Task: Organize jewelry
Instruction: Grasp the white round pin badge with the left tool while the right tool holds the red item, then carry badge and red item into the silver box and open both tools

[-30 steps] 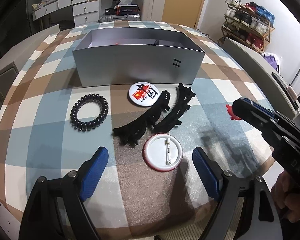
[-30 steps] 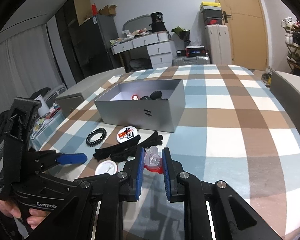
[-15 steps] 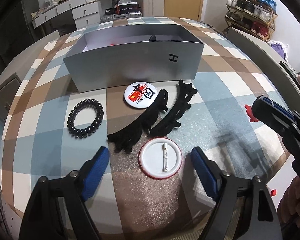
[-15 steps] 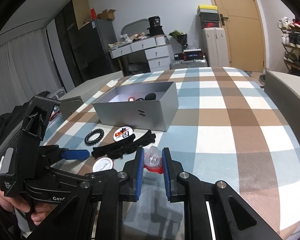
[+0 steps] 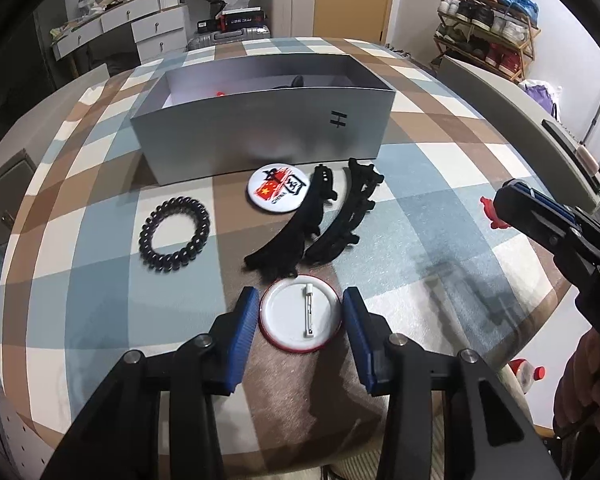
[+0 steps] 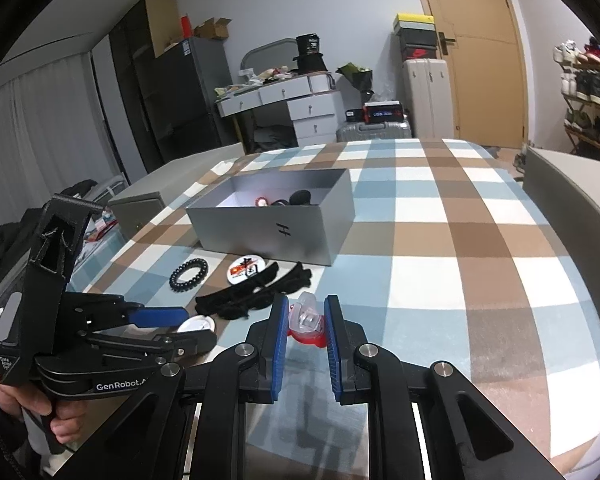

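Jewelry pieces are lying on the checked tablecloth point(image 5: 452, 208) in front of the grey box point(image 5: 260, 136). Left gripper point(image 5: 300, 312) has just been closing, its blue pads point(image 5: 244, 320) now sitting just beside the rim of the face-down white pin badge point(image 5: 300, 314); whether they are pressing it is unclear. Right gripper point(image 6: 307, 328) is clamping a red and clear clip point(image 6: 306, 322).

Our left wrist view looks steeply down, close over the checked bed point(image 5: 100, 280); our right wrist view looks shallower and farther across. We share the silver box point(image 5: 260, 136) in both.
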### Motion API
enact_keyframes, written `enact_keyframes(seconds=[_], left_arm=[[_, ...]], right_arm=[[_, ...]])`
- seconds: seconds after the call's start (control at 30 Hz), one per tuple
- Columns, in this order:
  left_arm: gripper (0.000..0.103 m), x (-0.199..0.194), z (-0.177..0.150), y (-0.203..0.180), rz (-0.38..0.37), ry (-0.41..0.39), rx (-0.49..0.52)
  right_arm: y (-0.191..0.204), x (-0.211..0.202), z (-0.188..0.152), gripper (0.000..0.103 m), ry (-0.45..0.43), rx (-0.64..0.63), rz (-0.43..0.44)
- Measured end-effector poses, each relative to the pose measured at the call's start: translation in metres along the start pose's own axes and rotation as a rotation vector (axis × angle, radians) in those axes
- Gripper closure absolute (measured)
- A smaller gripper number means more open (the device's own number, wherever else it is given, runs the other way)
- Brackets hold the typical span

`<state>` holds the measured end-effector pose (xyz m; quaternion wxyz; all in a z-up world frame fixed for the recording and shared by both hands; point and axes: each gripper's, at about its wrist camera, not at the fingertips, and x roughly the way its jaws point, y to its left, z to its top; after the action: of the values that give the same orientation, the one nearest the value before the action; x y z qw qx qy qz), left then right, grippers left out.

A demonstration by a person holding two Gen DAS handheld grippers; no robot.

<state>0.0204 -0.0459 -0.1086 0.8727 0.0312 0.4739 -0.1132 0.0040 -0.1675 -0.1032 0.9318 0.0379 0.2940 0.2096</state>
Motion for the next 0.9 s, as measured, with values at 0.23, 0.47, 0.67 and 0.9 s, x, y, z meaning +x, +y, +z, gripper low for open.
enact_keyframes(seconds=[0.23, 0.47, 0.67, 0.9], left_arm=[[0.065, -0.013, -0.004, 0.014, -0.001, -0.033, -0.037], [0.065, -0.029, 0.005, 0.033, 0.002, -0.094, -0.09], [0.065, -0.047, 0.025, 0.051, 0.012, -0.182, -0.123], [0.065, -0.051, 0.052, 0.064, 0.016, -0.259, -0.127]], right_arm=[[0.018, 0.005, 0.007, 0.086, -0.002, -0.032, 0.021], [0.029, 0.016, 0.015, 0.086, 0.014, -0.017, 0.076], [0.039, 0.021, 0.032, 0.086, -0.004, -0.024, 0.121], [0.042, 0.032, 0.063, 0.086, -0.043, -0.026, 0.157]])
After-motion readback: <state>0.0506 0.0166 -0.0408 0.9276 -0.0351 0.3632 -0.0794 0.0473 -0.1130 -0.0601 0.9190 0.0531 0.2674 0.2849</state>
